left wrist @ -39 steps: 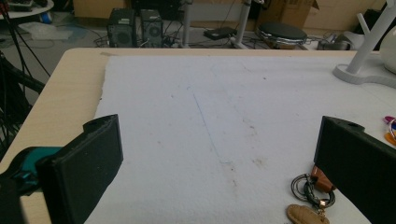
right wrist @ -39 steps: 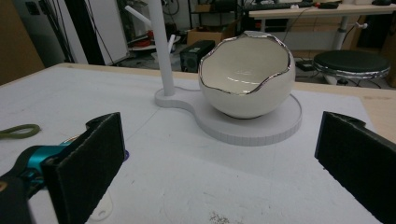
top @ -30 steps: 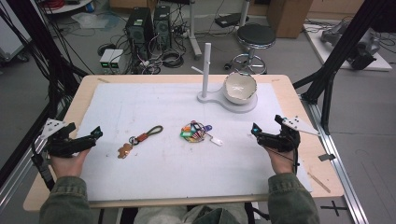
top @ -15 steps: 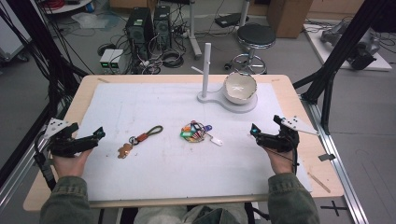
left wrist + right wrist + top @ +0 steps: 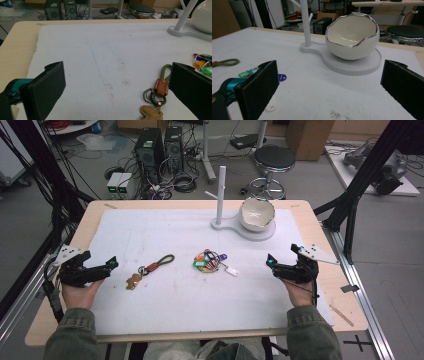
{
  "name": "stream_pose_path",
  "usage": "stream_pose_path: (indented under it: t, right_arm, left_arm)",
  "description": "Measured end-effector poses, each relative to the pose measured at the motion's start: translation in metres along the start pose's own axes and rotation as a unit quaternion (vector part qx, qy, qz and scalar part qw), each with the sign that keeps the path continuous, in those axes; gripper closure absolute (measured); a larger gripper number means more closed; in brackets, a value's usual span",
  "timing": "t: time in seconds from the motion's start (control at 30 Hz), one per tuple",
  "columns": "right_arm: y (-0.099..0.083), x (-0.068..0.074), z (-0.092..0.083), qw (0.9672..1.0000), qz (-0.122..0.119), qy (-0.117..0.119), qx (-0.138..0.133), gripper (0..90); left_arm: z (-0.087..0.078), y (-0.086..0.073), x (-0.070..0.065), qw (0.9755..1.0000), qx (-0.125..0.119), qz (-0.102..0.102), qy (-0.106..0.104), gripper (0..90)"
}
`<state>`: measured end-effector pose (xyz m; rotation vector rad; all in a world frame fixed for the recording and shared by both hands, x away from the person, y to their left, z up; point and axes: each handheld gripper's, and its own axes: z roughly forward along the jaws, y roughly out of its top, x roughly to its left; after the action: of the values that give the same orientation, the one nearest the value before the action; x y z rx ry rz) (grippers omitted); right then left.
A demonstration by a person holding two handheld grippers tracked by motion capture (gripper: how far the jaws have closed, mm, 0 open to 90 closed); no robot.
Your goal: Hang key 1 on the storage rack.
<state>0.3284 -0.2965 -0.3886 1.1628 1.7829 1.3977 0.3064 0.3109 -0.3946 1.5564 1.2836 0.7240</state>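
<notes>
Keys on two keyrings are what the work appears to concern: an olive-green loop keyring with a tan leather tab and a brown cookie-shaped charm (image 5: 149, 270) lies left of centre in the high view, and a bundle of bright multicoloured plastic key tags with a white tag (image 5: 212, 261) lies at the middle of the frame, both flat on the white felt mat (image 5: 165, 227) that covers the pale wooden table (image 5: 330, 285). The left gripper (image 5: 98, 269) rests at the lower left of that view, jaws wide apart and holding nothing; its own camera looks along them at the olive loop keyring (image 5: 157, 91) just beside the right-hand jaw, so it seems aimed for that one. The right gripper (image 5: 280, 267) sits at the lower right, jaws likewise spread wide and empty, well apart from the tag bundle. Its view faces the white eggshell-shaped ceramic bowl with a silver rim (image 5: 352, 36), which stands on a white round-ended base with an upright post (image 5: 305, 23) in the upper middle of the high view. The bowl's open mouth and its place within reach of both hands suggest it is meant to receive the keyrings, and the post perhaps to hang one; neither has been lifted yet.
</notes>
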Motion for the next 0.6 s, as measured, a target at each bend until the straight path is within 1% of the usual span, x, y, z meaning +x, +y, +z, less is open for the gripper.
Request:
stream_pose_path:
  t: [0.07,0.13,0.2,0.27,0.3,0.43,0.53,0.57,0.6]
  right_arm:
    - [0.0,0.0,0.0,1.0,-0.001,0.0,0.0,0.8]
    - [0.0,0.0,0.001,1.0,-0.001,0.001,0.001,0.8]
    - [0.0,0.001,0.001,1.0,-0.004,0.001,0.005,0.8]
    - [0.0,0.001,0.001,1.0,-0.006,0.001,0.005,0.7]
    - [0.0,0.001,0.001,1.0,-0.006,-0.001,0.005,0.7]
    - [0.0,0.002,0.001,1.0,-0.008,-0.001,0.004,0.8]
    - [0.0,0.001,0.001,1.0,-0.006,-0.001,0.007,0.8]
    - [0.0,0.001,0.001,0.9999,-0.01,-0.001,0.007,0.8]
    - [-0.001,0.002,0.001,0.9999,-0.007,0.0,0.008,0.7]
  left_arm:
    - [0.001,0.001,-0.002,0.9999,0.007,0.006,0.006,1.7]
    - [0.002,0.001,-0.003,0.9999,0.007,0.008,0.005,1.7]
    - [0.003,0.003,-0.007,0.9998,0.011,0.017,0.005,1.7]
    - [0.004,0.004,-0.008,0.9998,0.011,0.018,0.003,1.7]
    - [0.005,0.004,-0.01,0.9997,0.013,0.018,-0.001,1.7]
    - [0.007,0.004,-0.012,0.9998,0.013,0.017,-0.006,1.7]
    - [0.009,0.004,-0.013,0.9999,0.009,0.01,-0.008,1.7]
    - [0.01,0.005,-0.013,0.9998,0.011,0.011,-0.009,1.7]
    - [0.012,0.006,-0.015,0.9998,0.013,0.013,-0.01,1.7]
